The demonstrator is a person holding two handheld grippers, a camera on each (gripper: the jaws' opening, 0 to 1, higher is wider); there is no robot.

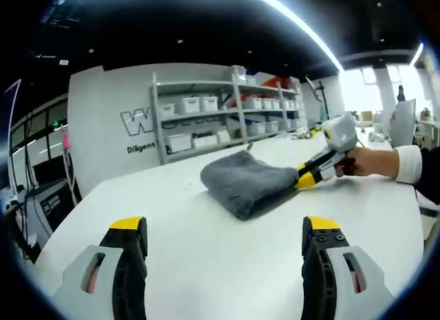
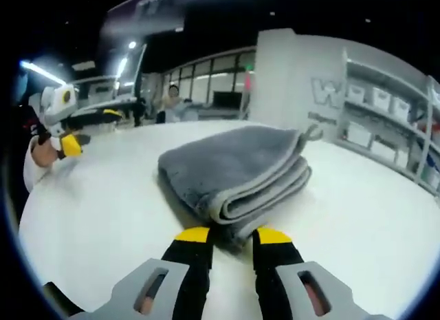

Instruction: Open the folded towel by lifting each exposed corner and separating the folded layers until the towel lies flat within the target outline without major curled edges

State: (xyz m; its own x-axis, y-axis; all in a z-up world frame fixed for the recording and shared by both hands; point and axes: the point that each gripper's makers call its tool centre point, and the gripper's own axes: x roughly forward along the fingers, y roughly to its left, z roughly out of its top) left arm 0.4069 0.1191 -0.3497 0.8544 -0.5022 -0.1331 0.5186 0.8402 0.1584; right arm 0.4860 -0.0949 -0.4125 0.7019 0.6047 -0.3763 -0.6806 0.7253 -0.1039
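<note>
Grey towel sits folded on the white table, roughly mid-surface, shelving w/ bins on the wall behind it. In the right gripper view the towel shows 2 or more stacked layers w/ rounded fold edges facing the camera, small hang loop at its far corner. No target outline that I can make out on the table.

Right gripper: jaws partly closed, yellow tips right at the towel's near corner, 1 each side of the lowest fold. Can't tell if they're actually pinching fabric or just touching it. In the left gripper view the same tool comes in from the right, tip against the towel's edge, a hand w/ white cuff behind it.

Left gripper: jaws wide apart, holding nothing, well short of the towel; it also shows far off in the right gripper view.

Handling, my read: plush, thick, soft, light, floppy. Not slippery, pile should grip OK, but layers cling to each other, so a deep bite likely drags 2 plies. Take only the top ply at an exposed corner, shallow pinch, then peel up & over. Left gripper prob needed to pin the lower layers so the whole stack doesn't slide on the smooth table
</note>
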